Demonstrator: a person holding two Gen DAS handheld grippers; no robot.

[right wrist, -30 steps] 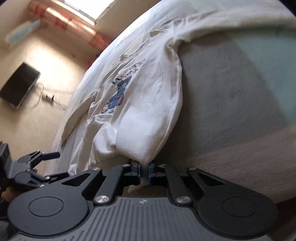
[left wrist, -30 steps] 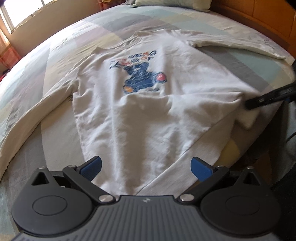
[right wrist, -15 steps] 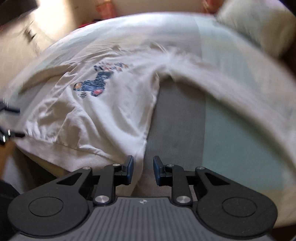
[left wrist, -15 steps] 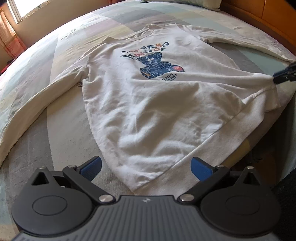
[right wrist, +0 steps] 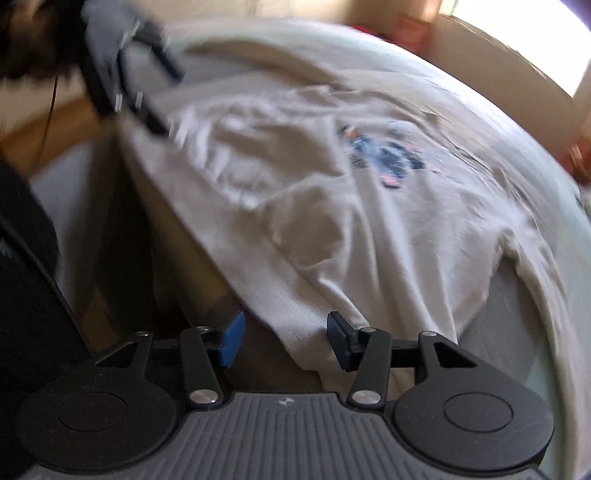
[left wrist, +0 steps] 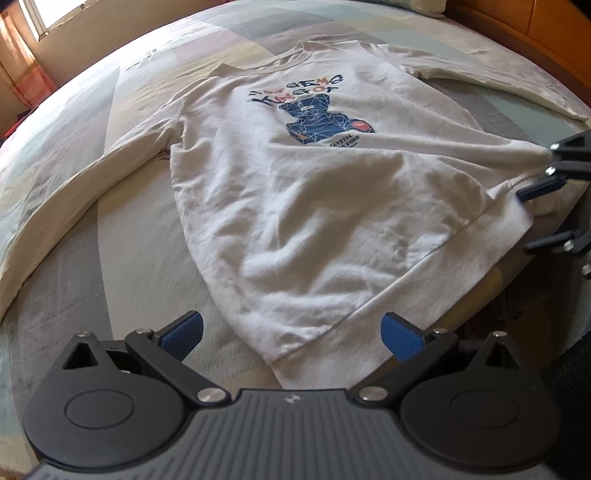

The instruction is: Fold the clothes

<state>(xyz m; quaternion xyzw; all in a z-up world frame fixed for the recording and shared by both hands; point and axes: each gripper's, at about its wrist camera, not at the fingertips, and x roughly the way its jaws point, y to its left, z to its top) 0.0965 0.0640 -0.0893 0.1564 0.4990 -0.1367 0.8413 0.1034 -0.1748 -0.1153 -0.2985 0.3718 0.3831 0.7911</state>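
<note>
A white sweatshirt (left wrist: 314,192) with a blue bear print (left wrist: 321,118) lies face up on the bed, both sleeves spread out. My left gripper (left wrist: 291,336) is open, and the shirt's near hem corner lies between its blue pads (left wrist: 184,332) untouched. My right gripper (right wrist: 286,339) hovers at the other hem corner (right wrist: 303,332). Its jaws are opening, with that cloth lying loose between them and clear of the pads. The right gripper (left wrist: 524,221) also shows at the right edge of the left wrist view. The right wrist view is blurred and shows the left gripper (right wrist: 173,99) at top left.
The bed's patchwork cover (left wrist: 110,236) in grey, green and cream runs all round the shirt. A wooden headboard (left wrist: 554,29) and a pillow (left wrist: 417,5) are at the far end. The bed edge drops to a dark floor (left wrist: 554,350) at the right.
My right gripper was shut on the hem corner; it has rolled, swung along the hem and spread its jaws off the cloth. The hem now lies flatter. The left gripper barely moved.
</note>
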